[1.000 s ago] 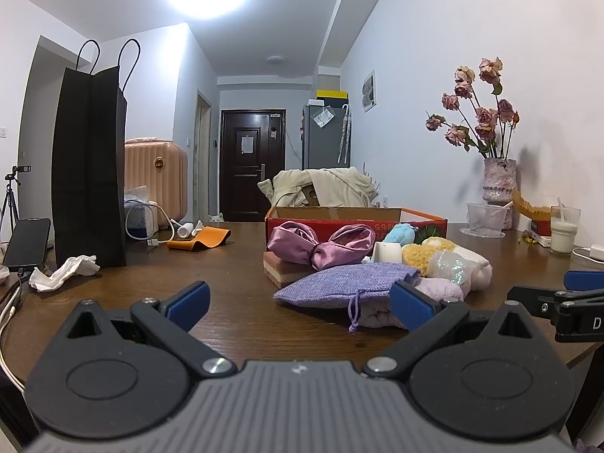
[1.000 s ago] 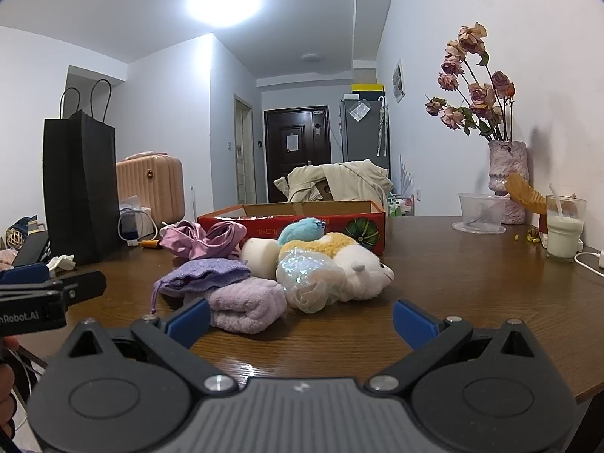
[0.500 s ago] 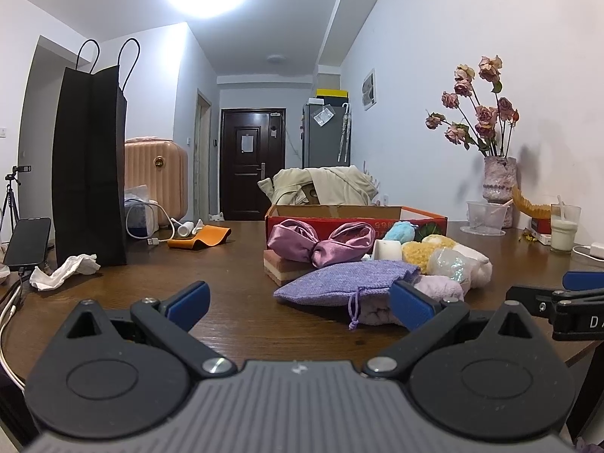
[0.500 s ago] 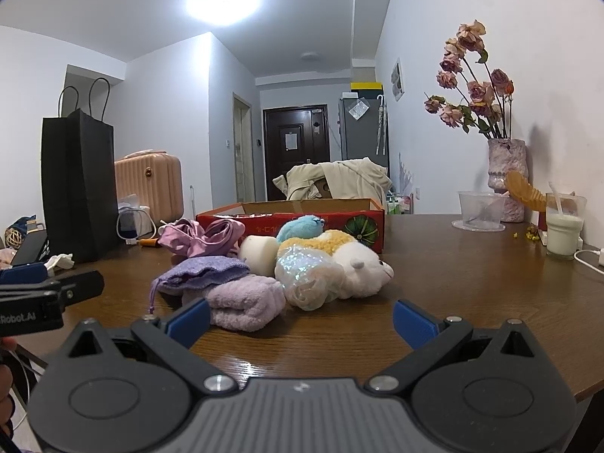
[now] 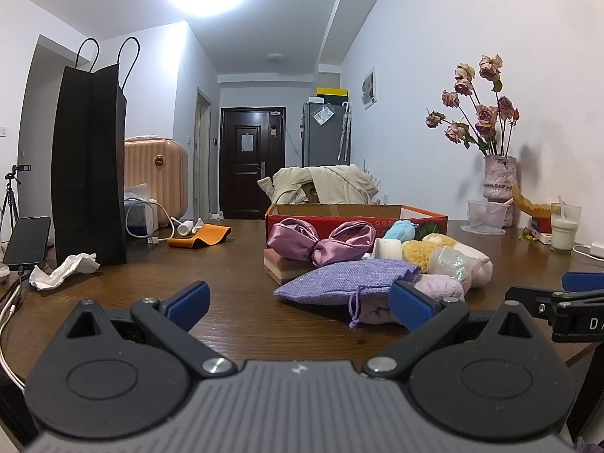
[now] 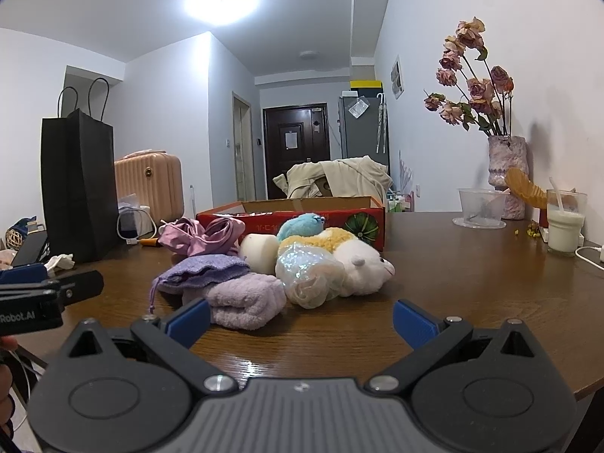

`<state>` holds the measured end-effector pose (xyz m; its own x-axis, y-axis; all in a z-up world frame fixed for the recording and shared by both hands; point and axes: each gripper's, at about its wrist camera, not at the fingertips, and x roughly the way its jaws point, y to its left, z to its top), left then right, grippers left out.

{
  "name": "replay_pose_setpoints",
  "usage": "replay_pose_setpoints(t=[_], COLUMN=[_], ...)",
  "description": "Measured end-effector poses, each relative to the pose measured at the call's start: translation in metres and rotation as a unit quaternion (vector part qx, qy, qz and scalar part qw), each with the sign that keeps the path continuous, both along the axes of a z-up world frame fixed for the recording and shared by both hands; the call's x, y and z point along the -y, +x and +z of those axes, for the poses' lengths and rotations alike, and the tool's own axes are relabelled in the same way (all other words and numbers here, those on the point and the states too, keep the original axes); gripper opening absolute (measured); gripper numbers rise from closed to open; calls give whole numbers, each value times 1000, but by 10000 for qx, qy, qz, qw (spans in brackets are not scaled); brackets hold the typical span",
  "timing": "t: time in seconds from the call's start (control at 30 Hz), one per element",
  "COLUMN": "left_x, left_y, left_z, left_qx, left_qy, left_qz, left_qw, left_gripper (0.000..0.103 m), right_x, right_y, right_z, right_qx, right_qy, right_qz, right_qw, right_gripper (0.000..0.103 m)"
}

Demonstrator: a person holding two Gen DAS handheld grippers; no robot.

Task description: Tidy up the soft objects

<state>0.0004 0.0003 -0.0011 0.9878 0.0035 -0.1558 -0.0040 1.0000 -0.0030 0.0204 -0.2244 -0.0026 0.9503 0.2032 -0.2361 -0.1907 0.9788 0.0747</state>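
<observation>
Brown wood table (image 6: 472, 275) bare toward 3 o'clock, red cardboard box (image 6: 302, 217) at 12 with interior hidden, soft pile (image 6: 264, 264) just before it, left gripper (image 5: 298, 302) and right gripper (image 6: 300, 319) both spread, empty, near table edge.

Both views sit low at the near edge of the table (image 5: 234, 294), looking level across it toward the far door (image 6: 296, 151). The left view stands left of the pile (image 5: 377, 264) of soft things, the right view right of it and nearer. Both share the pile, the red box (image 6: 332, 219), the black bag (image 5: 88, 166) and the vase (image 6: 506, 173). Each view catches the other tongs at its side edge.
</observation>
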Motion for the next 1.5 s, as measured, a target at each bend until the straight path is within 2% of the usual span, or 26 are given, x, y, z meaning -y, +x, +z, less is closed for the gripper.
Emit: replay_pose_setpoints(t=[0.87, 1.03, 1.13, 1.23, 1.33, 1.4, 1.43, 1.5], left_x=[-3, -2, -2, -9, -26, -35, -39, -52], left_y=[0, 4, 8, 19, 37, 57, 68, 92], left_z=[0, -2, -4, 2, 22, 37, 43, 49], left_qx=[-10, -89, -165, -171, -53, -126, -200, -358], left_qy=[-15, -49, -147, -83, -42, 92, 122, -124], left_qz=[-58, -205, -480, -559, -435, -277, -192, -199], left_qw=[10000, 9997, 9986, 9983, 9990, 9995, 9995, 9991], left_gripper=[103, 103, 103, 103, 103, 103, 103, 103], right_x=[-2, -4, -4, -5, -10, -12, -13, -21], right_y=[-4, -7, -7, -1, 6, 18, 24, 40], right_z=[-1, -2, -2, 2, 11, 20, 24, 32], right_qx=[169, 362, 565, 327, 243, 95, 56, -67], right_qy=[-76, -150, -76, 164, 357, 638, 758, 831], right_qz=[-56, -68, -118, 298, 405, 623, 713, 833], right_qw=[9998, 9992, 9983, 9989, 9982, 9960, 9946, 9930], right_gripper=[103, 103, 103, 103, 103, 100, 96, 90])
